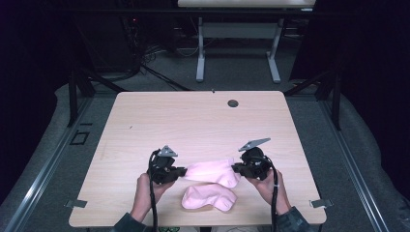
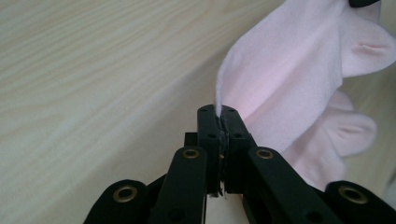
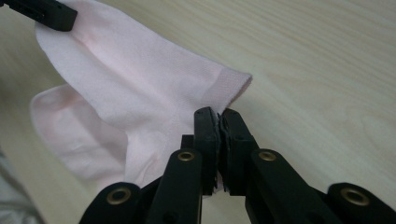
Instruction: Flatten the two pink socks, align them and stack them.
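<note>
I see L hand-held gripper [image 1: 182, 171] & R hand-held gripper [image 1: 235, 167] each pinching opposite ends of upper soft pink fabric sock [image 1: 212, 170], held just above second pink sock [image 1: 209, 198] near front edge of light wood desk [image 1: 193, 121]; far half open.

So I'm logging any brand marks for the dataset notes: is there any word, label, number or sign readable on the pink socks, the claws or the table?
None: no readable text stands on anything here.
Upper pink sock, pinched between the left claw and right claw: plain fabric, no label.
Lower pink sock: plain.
Table: bare wood grain, no marking.
Black claw jaws in both gripper views: brass rivets, no lettering.
</note>
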`<state>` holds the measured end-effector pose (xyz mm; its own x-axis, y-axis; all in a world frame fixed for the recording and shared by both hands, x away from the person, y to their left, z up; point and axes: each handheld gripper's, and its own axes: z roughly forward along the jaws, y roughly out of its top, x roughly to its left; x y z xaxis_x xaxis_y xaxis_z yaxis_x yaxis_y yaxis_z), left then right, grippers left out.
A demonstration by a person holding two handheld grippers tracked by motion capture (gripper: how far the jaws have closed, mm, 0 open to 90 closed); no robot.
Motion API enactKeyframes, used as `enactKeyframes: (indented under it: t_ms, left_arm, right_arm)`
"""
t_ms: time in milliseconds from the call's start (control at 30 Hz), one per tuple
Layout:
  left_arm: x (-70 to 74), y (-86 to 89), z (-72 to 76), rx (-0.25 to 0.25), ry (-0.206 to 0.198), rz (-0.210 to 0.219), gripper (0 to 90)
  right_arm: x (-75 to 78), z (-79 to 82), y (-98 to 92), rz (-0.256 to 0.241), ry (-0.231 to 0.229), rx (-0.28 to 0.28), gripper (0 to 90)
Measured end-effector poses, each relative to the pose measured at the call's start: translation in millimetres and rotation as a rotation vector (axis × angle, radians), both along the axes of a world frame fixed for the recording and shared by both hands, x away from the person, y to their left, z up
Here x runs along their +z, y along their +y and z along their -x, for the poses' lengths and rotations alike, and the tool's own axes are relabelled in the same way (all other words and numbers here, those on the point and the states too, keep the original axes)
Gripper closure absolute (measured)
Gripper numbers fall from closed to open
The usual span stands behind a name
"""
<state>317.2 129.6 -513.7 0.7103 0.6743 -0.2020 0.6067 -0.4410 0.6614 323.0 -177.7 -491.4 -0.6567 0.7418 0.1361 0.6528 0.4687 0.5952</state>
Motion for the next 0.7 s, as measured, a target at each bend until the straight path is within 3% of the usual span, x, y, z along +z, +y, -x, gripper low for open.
enactKeyframes:
  t_ms: [167,367,533,633,700]
  left_arm:
    - [-2.6,2.2,25.8,-0.025,0.013,-0.004,88.7]
    - [-33.7,1.7,40.0,-0.039,0.068,-0.055,88.6]
    - [-45.9,1.0,41.4,-0.026,0.05,-0.091,87.1]
    - [-45.1,1.5,42.2,-0.016,0.033,-0.106,71.7]
    - [-41.8,5.3,43.5,0.002,0.008,-0.093,54.4]
  right_arm:
    - [2.9,23.1,4.0,0.013,0.018,0.032,85.8]
    - [-34.0,30.6,10.1,0.033,0.071,0.059,85.3]
    - [-55.7,33.7,18.0,0.073,0.06,0.065,84.3]
    - [-60.7,35.2,17.5,0.06,0.044,0.062,79.3]
    - [-59.4,36.5,14.0,0.047,0.031,0.062,69.6]
